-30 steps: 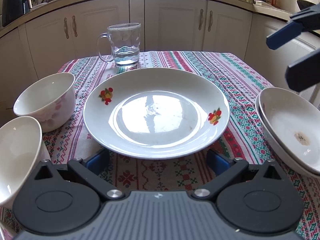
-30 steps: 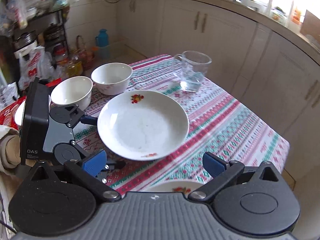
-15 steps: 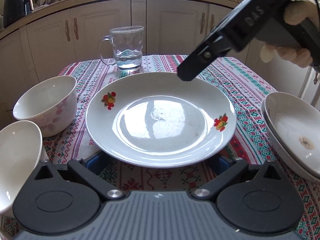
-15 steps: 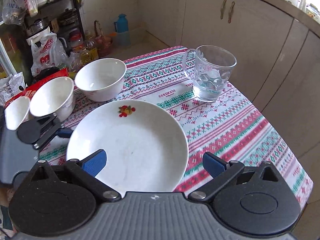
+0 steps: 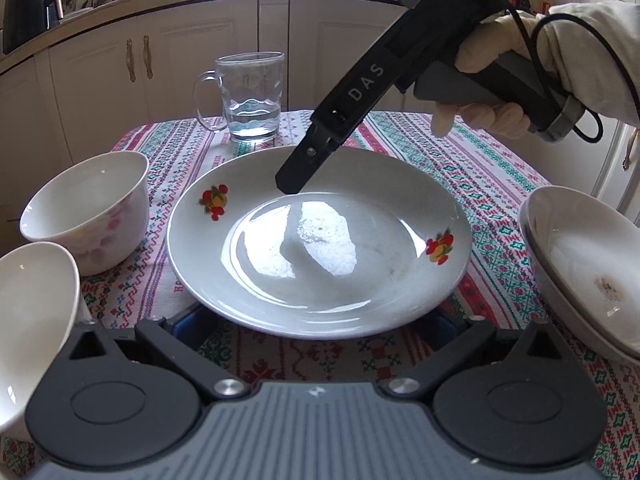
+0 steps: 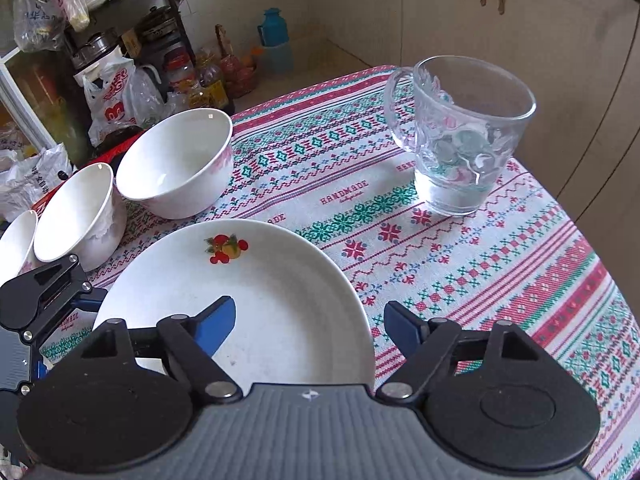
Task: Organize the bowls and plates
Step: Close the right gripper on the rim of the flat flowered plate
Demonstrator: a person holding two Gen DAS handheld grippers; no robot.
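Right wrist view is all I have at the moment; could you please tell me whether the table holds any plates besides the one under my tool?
Observer: Yes. The left wrist view shows a stack of plates at the table's right side, apart from the fruit-pattern plate.
Operator: Thank you. Is the top one clean?
Observer: No, there is a brown stain inside it.
Operator: And how is the left tool placed?
Observer: The left tool is open, and its fingers reach under the fruit-pattern plate's near rim, one on each side.
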